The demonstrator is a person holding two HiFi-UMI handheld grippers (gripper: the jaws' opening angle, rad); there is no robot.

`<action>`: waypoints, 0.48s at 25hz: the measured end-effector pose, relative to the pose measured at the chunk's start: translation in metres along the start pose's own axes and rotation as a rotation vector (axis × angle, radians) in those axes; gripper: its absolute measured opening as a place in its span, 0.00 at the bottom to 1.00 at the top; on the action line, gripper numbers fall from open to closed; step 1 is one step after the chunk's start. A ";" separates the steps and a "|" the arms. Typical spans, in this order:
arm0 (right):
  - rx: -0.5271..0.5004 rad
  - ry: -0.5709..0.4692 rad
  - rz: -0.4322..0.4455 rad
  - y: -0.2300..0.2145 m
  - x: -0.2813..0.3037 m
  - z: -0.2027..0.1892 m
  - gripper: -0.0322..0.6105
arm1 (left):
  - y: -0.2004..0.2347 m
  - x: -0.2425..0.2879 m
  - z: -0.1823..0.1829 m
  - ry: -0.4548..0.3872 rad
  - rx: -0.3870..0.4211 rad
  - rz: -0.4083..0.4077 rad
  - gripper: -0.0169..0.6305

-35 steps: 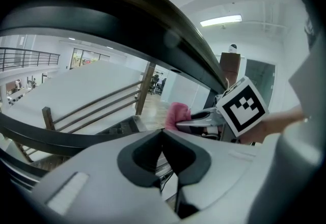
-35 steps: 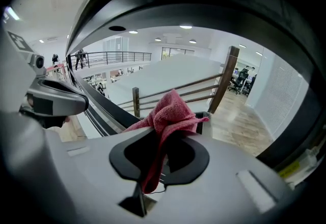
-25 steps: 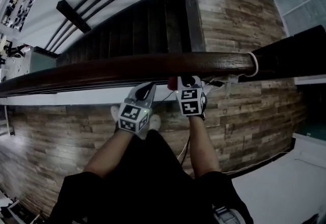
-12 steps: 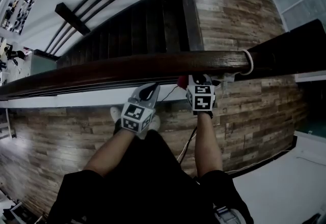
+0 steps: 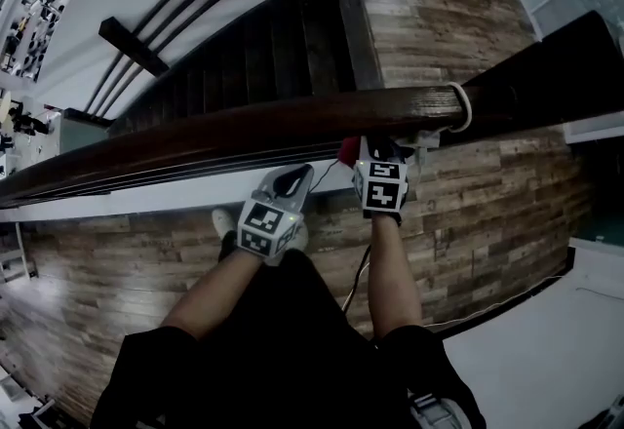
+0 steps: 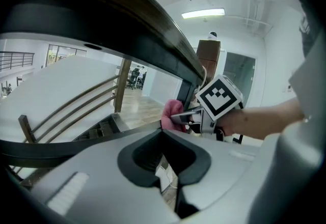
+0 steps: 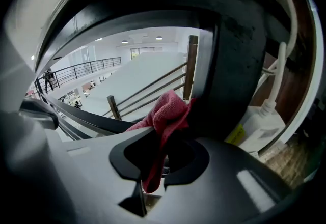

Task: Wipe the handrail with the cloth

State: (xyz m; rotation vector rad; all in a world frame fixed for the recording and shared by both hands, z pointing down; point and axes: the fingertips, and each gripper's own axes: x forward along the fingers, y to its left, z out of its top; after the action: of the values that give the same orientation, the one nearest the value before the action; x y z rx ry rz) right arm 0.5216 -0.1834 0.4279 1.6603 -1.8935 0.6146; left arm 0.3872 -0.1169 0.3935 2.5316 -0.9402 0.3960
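Under the right end of the long dark-brown wooden handrail (image 5: 244, 133), above the stairwell: right hand-held gripper (image 7: 162, 140) clenched on a crumpled pink cloth (image 7: 165, 111), with the cloth at the rail's lower edge, seemingly touching. Left hand-held gripper (image 6: 164, 134) has its jaws together on nothing and is low beside it. Wiping looks under way. No visible mark separates cleaned from uncleaned rail, and the long leftward run probably remains.

Pink cloth (image 7: 165, 108) (bunched) beneath dark handrail (image 5: 292, 125).

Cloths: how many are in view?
1: a pink cloth, held in the right gripper at the handrail. The left gripper holds none.
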 end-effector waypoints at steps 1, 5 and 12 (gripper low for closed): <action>0.010 -0.003 -0.004 -0.002 0.000 -0.002 0.12 | -0.001 -0.001 -0.002 0.003 0.000 -0.001 0.03; 0.032 0.007 -0.032 -0.009 -0.004 -0.009 0.12 | 0.000 -0.004 -0.007 0.004 -0.001 0.002 0.03; 0.074 0.014 -0.029 -0.007 -0.038 -0.029 0.12 | 0.005 -0.006 0.003 -0.030 -0.020 0.006 0.03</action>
State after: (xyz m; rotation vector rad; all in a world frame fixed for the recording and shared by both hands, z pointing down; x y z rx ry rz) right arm 0.5347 -0.1373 0.4244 1.7224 -1.8537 0.6903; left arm 0.3799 -0.1182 0.3902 2.5240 -0.9587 0.3491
